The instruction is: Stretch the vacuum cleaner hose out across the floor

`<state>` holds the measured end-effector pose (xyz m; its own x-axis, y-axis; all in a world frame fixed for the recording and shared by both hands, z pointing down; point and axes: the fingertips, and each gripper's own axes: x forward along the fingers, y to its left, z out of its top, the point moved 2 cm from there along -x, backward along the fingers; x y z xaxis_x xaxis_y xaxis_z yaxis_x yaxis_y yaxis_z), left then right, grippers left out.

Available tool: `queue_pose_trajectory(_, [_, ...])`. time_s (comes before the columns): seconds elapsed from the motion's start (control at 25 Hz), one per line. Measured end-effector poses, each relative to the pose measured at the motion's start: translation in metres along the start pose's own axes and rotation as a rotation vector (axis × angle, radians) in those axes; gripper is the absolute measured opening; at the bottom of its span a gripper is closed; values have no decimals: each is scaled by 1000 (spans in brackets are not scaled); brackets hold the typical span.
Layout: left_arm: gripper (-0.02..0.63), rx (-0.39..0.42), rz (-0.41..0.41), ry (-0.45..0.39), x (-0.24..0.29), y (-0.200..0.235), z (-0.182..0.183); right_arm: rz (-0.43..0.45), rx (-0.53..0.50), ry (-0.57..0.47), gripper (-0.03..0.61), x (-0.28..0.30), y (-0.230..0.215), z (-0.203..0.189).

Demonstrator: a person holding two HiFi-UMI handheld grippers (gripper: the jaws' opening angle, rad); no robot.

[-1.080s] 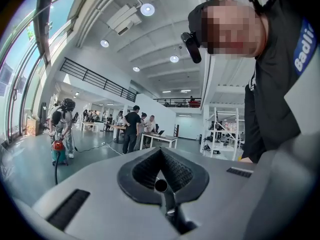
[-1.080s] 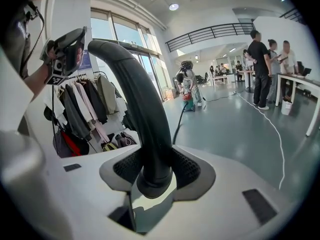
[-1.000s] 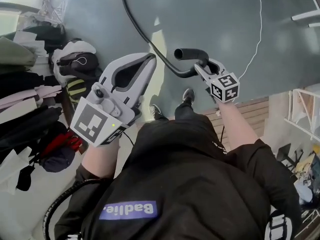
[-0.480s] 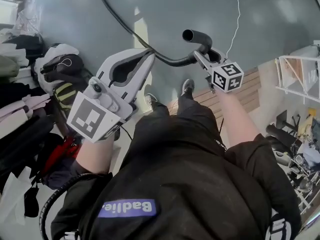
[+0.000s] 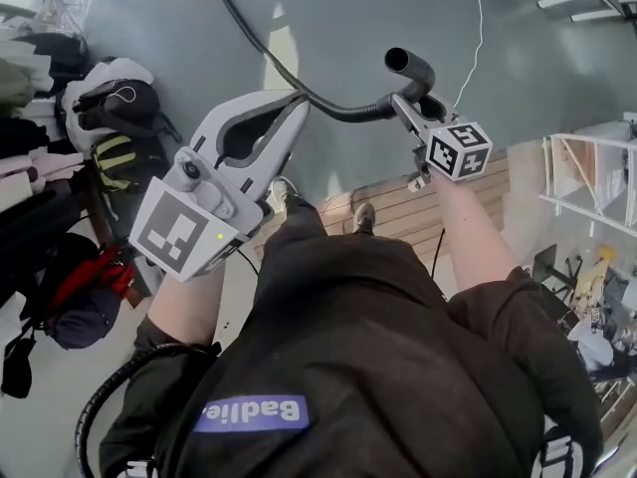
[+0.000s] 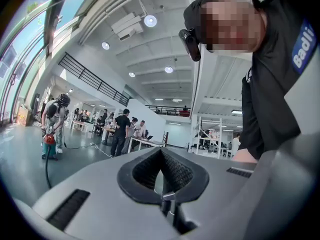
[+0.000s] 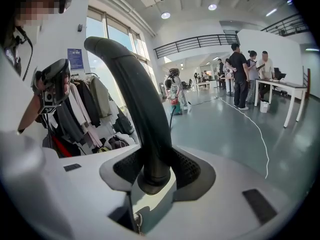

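right gripper (image 5: 406,111): jaws were pinching the hose (image 5: 289,76) just behind its bent end piece. the tube stood up between the ribbed black pads (image 7: 187,166) in the right gripper view. left gripper (image 5: 289,108): jaws were pressed together at the tips with nothing between them, raised beside the hose and not touching it.

location: from the grip, the hose ran away across the floor (image 5: 398,8) toward the far left, lying in a curve rather than straight.

risks, as judged:
- the end piece looked smooth and hard, so a firm pull could slide it through the pads.
- the bags (image 5: 109,118) lay near the hose's line, and a sideways sweep could snag on them.
- a white cable (image 5: 476,28) lay on the floor by the right gripper and could tangle with it.

materials: the hose was thin, black and flexible. its end piece was a rigid curved tube with an open round mouth. the gripper shells were matte grey plastic. the floor was a smooth, faintly glossy grey.
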<state>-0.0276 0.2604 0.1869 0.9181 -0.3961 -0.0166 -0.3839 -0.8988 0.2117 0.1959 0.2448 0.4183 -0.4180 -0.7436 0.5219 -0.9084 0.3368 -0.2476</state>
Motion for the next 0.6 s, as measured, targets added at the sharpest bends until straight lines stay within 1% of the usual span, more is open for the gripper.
queue_pose_trajectory(0.12, [-5,47,38,25,21,-40,-26,57,-24,-37,175,-10,-21,-25])
queue_pose_trajectory(0.24, [-5,92,82,46,42,-89,-62,150,-74,-77,175,-21,-37,-65])
queue_pose_trajectory(0.32, [-5,120,119,49,53,-120,-84,186,-101,-89,175,-31,-49,-89])
queue_pose_trajectory(0.4, [-5,115,144,65,60,-153,-101,186,-89,-81,175,-45,-60,-111])
queue_pose_trajectory(0.52, [-5,80,126,90,66,-204,-109,168,-26,-64,175,-80,-62,-142])
queue_pose_trajectory(0.6, [-5,81,113,110,63,-226,-107,164,-3,-61,175,-102,-55,-156])
